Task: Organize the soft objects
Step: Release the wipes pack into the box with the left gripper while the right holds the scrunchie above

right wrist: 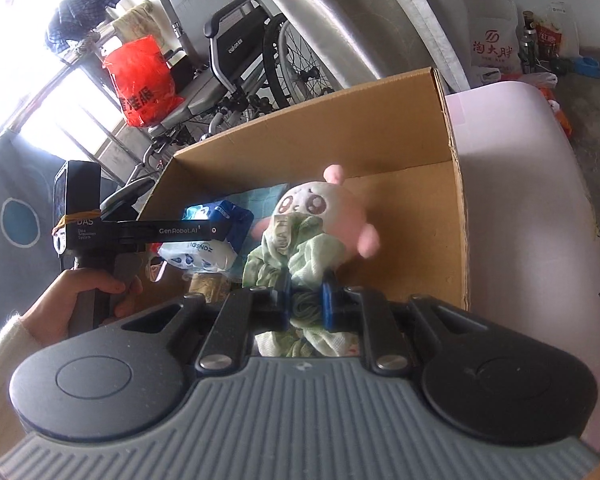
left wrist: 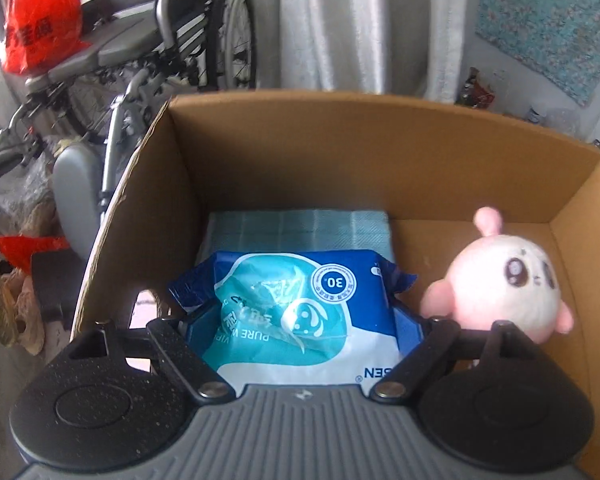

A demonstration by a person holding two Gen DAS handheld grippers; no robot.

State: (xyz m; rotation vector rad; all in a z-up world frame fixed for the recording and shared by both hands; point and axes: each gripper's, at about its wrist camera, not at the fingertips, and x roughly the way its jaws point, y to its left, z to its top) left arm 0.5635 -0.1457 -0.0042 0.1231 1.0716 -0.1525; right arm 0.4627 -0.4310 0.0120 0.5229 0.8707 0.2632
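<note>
Holding two soft things at once, you are about halfway. Nearest, your right hand-held gripper (right wrist: pixel 307 300) is clamped on a green cloth (right wrist: pixel 296 252), at the near edge of the cardboard box (right wrist: pixel 380 140). Your left hand-held gripper (left wrist: pixel 300 326) grips the wipes pack (left wrist: pixel 300 304) just above the box floor. Farther in, the pink plush toy (left wrist: pixel 504 284) on the right and a folded teal cloth (left wrist: pixel 296 228) on the left already lie inside. I judge that the pack and the green cloth remain to be released.

wipes pack (left wrist: pixel 300 312), pink plush (left wrist: pixel 508 284), green cloth (right wrist: pixel 300 252), boxed
</note>
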